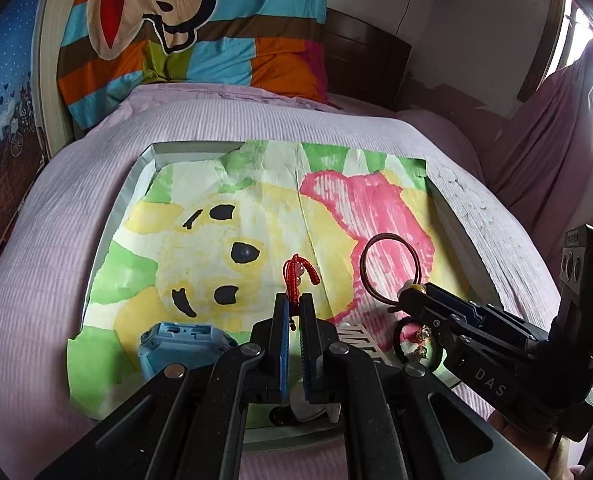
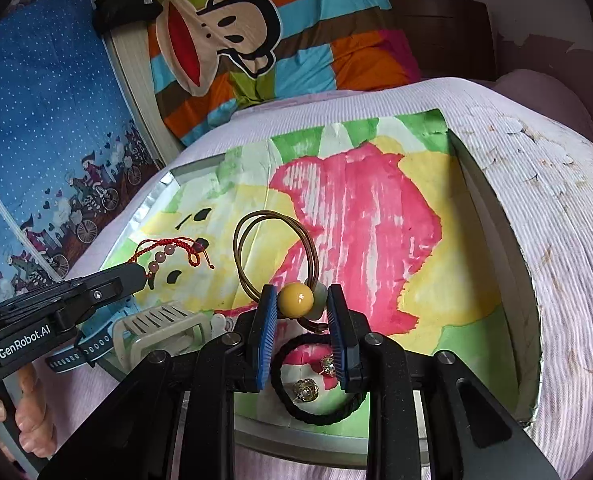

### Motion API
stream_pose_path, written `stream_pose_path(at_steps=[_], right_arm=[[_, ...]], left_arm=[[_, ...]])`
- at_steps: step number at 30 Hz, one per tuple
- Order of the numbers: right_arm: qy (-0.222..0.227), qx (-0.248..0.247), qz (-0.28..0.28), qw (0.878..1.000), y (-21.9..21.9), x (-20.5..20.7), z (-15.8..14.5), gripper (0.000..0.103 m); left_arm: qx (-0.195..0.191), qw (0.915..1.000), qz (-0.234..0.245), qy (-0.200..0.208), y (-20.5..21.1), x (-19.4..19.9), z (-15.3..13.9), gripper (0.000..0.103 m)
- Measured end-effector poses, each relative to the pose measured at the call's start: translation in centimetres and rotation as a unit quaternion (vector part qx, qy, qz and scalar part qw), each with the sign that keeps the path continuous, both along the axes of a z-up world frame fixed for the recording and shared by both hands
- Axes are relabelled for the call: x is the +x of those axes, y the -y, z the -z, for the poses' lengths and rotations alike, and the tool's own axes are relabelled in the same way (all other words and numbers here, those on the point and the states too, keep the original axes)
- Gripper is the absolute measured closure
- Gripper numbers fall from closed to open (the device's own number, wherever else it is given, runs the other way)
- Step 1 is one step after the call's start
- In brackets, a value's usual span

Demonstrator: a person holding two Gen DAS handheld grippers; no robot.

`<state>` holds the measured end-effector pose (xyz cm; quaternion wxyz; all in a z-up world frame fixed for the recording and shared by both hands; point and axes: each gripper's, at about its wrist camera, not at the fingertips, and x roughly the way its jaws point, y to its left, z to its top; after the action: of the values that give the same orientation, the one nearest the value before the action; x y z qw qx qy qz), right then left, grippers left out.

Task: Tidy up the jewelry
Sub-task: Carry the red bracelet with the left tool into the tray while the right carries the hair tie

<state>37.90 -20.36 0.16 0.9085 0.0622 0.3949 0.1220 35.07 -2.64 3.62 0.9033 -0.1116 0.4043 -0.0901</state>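
Observation:
My left gripper [image 1: 295,300] is shut on a red braided bracelet [image 1: 298,274] with pale beads, held above the tray; it also shows in the right wrist view [image 2: 168,254]. My right gripper [image 2: 301,300] is shut on the yellow bead [image 2: 295,300] of a brown wire bangle [image 2: 274,256], whose loop stands up ahead of the fingers; the bangle also shows in the left wrist view [image 1: 388,268]. A black hair tie [image 2: 316,380] lies below the right gripper with two gold stud earrings [image 2: 306,390] inside it.
A shallow grey tray [image 1: 132,184] lined with a painted yellow, pink and green paper [image 1: 256,208] sits on a lilac bedspread [image 1: 56,260]. A blue watch [image 1: 180,340] lies at the tray's near left. A striped monkey pillow [image 1: 192,28] is behind.

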Motion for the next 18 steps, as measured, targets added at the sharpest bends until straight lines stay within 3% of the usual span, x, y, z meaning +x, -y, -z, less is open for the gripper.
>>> stream_pose_path(at_steps=[4,11,16,18], right_arm=[[-0.011,-0.008,-0.003,1.000,-0.7,0.4,0.8,0.081],[-0.016,-0.008,-0.007,1.000,-0.8,0.6,1.4,0.080],[-0.006,0.006,-0.008,1.000,-0.2,0.1,1.7,0.080],[0.002,0.009,-0.009,1.000,0.1,-0.2,1.7,0.076]], left_arm=[[0.000,0.9999,0.001,-0.012,0.1,-0.2,0.8,0.098],[0.035,0.9994,-0.007,0.001,0.8,-1.1,1.1,0.098],[0.027,0.9995,-0.011,0.013,0.5,-1.5,1.1,0.097],[0.025,0.9995,-0.012,0.016,0.5,-1.6,1.1,0.092]])
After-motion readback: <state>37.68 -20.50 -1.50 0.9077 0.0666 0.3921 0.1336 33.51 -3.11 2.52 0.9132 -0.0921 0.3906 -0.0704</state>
